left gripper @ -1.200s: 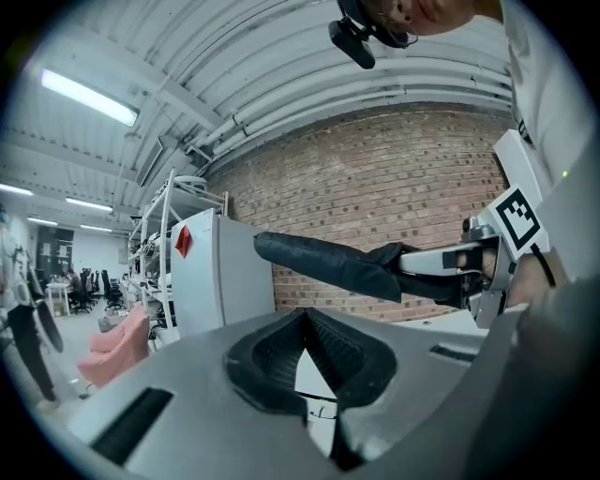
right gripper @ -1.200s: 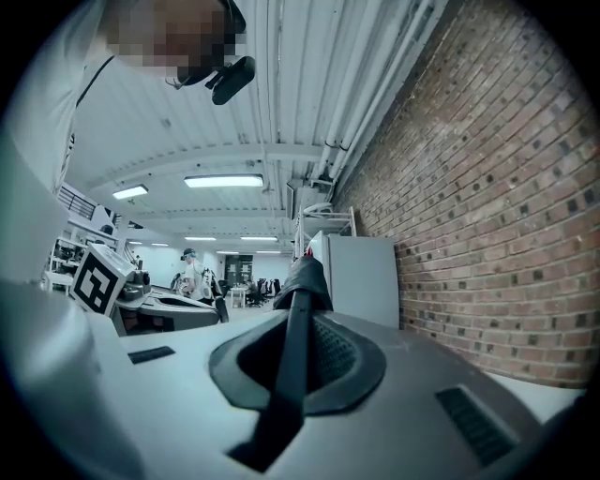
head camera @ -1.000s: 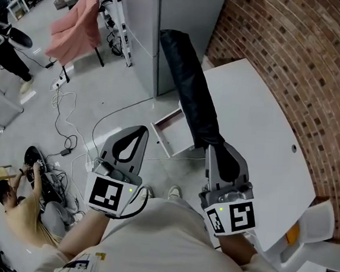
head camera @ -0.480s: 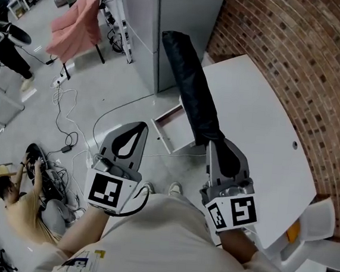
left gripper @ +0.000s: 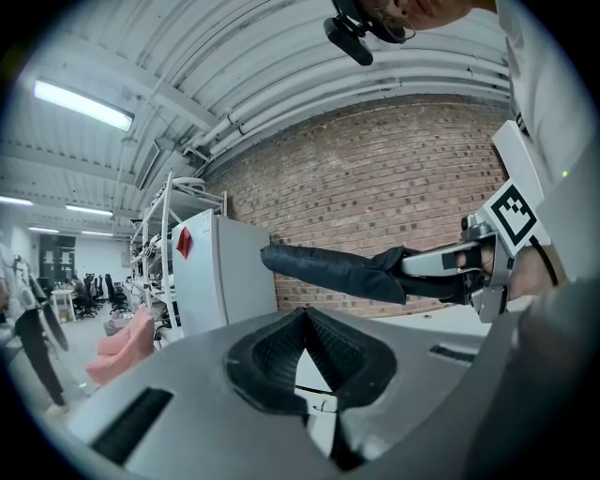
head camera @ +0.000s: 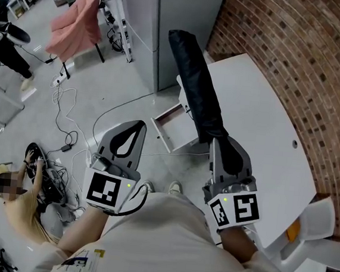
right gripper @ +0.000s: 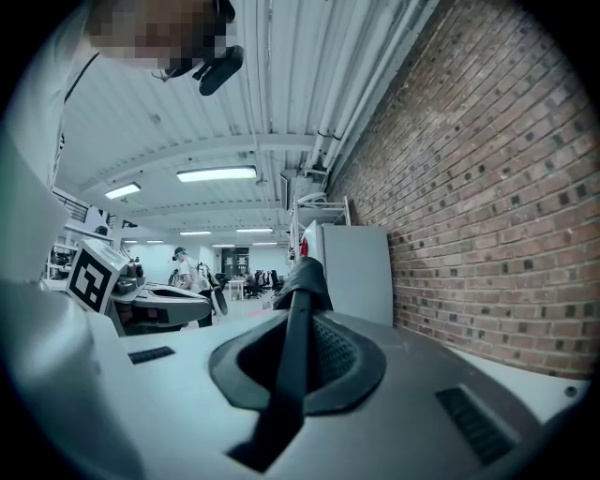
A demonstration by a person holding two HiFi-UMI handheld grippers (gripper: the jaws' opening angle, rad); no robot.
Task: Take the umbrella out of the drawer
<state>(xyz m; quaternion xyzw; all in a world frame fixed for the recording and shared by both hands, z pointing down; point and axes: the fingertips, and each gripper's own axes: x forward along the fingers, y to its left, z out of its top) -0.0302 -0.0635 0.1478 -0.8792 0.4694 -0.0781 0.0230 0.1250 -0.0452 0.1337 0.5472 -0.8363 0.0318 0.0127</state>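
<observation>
Umbrella, black and folded, is out of the drawer and held in the air over it, one end clamped between the fingers of the right gripper and the rest reaching far toward the gray cabinet. The open white drawer sits at the left edge of the white desk. To the left of the umbrella, the left gripper holds nothing, its fingers closed together.

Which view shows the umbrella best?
Head view: the whole umbrella is visible, held by the right hand-held gripper. The left gripper view shows it sideways; the right gripper view only its clamped end.
</observation>
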